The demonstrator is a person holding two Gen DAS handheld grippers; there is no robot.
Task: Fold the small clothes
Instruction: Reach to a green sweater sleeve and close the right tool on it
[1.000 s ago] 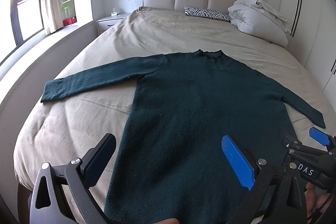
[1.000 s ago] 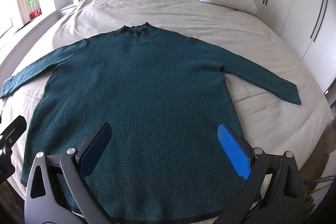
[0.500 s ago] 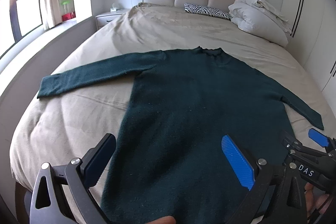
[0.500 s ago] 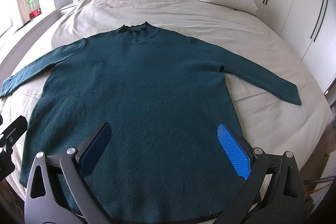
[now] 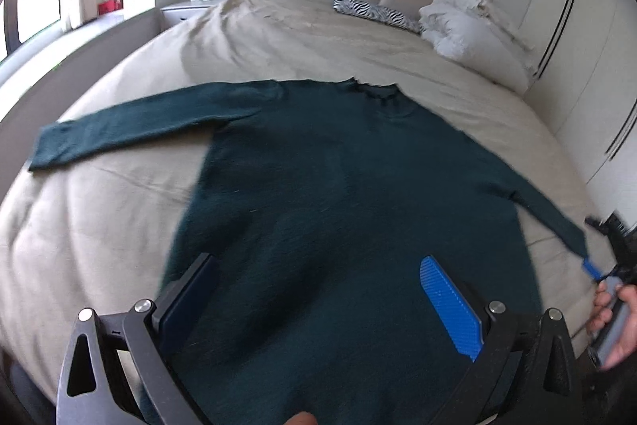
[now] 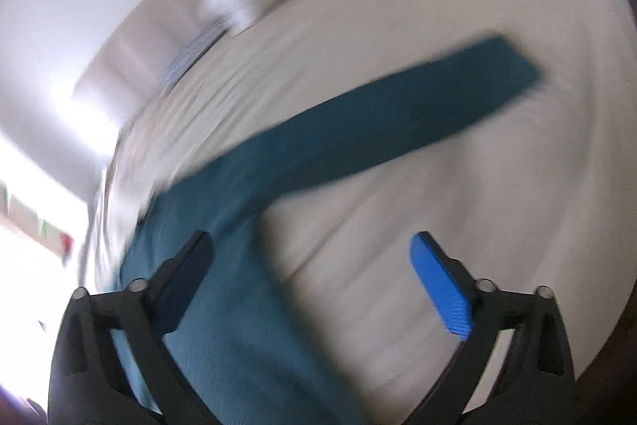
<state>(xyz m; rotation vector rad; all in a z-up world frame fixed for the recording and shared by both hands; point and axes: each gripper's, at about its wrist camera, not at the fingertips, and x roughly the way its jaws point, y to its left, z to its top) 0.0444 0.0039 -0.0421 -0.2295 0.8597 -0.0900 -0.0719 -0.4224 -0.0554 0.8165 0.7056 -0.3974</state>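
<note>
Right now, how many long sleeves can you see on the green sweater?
2. On the dark green knit sweater, one sleeve stretches out left across the beige bedsheet; the other sleeve reaches right, toward the right gripper.

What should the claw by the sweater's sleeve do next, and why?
Probably reach on to the cuff of the right sleeve and pinch it: the dark green sweater lies flat and unfolded, and the right claw, now closing, has only bedsheet between its pads.
</note>
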